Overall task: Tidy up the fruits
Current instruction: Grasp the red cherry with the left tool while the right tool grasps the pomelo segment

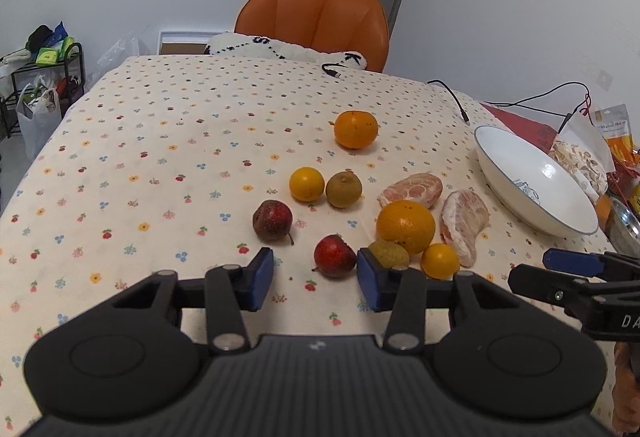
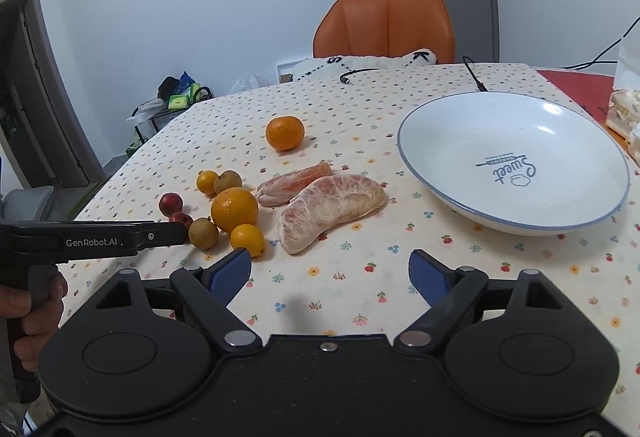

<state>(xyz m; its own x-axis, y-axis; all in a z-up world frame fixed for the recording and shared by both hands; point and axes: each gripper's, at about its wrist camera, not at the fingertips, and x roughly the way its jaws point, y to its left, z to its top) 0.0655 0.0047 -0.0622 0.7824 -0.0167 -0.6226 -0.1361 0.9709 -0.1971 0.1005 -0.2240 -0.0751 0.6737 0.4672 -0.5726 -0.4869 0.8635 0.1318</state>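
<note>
Between the blue pads of my left gripper [image 1: 315, 279] sits a small red fruit [image 1: 334, 256]; the right pad seems to touch its side, but the left pad stands clearly apart from it, so the jaws are half spread and nothing is pinched. Just behind the right pad lies a small brownish-green fruit [image 1: 389, 254], and beside it a small orange [image 1: 439, 260] that leans on a big orange [image 1: 405, 225]. Further ahead and a little to the left I see a second red fruit [image 1: 273, 220], then another small orange [image 1: 307, 183] touching a second brownish-green fruit [image 1: 343, 189], and far ahead one more orange [image 1: 355, 129] that stands alone. To the right of the big orange there are two peeled pomelo pieces [image 1: 464, 227]. My right gripper [image 2: 330, 275] hovers over the flowered tablecloth [image 2: 340, 293] with its jaws wide apart and nothing between them; the nearer pomelo piece lies just ahead of it, slightly to the left, and the nearest small orange is close to its left pad. Ahead and to the right of this gripper stands the white bowl [image 2: 516, 227] with a blue rim, and no fruit is inside it. From the right wrist view my left hand [image 2: 38, 301] is visible at the left edge, around the handle of the other gripper. An orange chair [image 2: 384, 25] stands at the far side of the table.
</note>
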